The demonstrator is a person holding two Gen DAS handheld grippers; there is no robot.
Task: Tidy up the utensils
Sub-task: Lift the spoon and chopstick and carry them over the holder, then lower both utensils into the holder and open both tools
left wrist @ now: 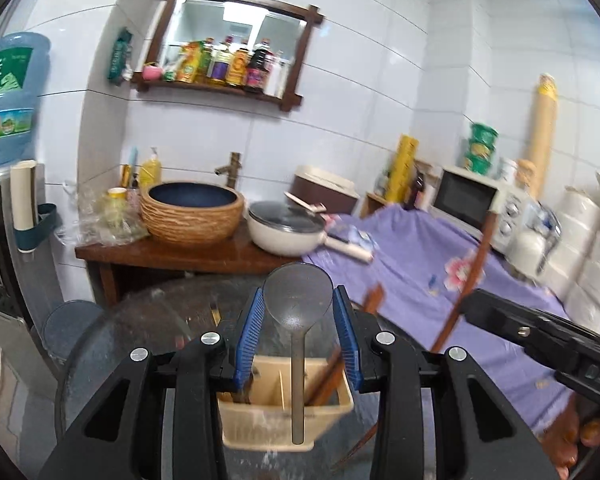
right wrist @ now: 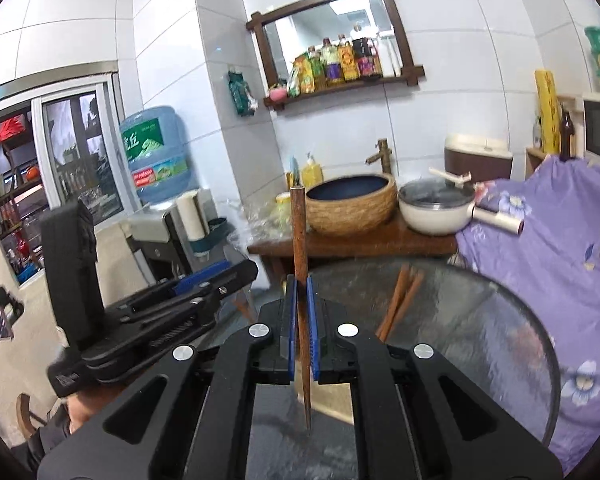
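My left gripper (left wrist: 298, 292) is shut on the bowl of a grey spoon (left wrist: 298, 308), whose handle hangs straight down. Below it a beige utensil holder (left wrist: 260, 424) stands on the round glass table (left wrist: 140, 332), with brown chopsticks (left wrist: 327, 380) leaning in its right compartment. My right gripper (right wrist: 300, 280) is shut on a single brown chopstick (right wrist: 299, 232), held upright with its thin tip down. That gripper (left wrist: 472, 306) and its chopstick (left wrist: 470, 276) also show at the right of the left wrist view. The left gripper (right wrist: 244, 272) appears at the left of the right wrist view.
A wooden counter (left wrist: 172, 254) behind the table carries a woven basin (left wrist: 192, 212) and a lidded white pan (left wrist: 286, 228). A purple floral cloth (left wrist: 420, 264) covers the surface at right, with a microwave (left wrist: 472, 200) on it. A water dispenser (right wrist: 156, 152) stands left.
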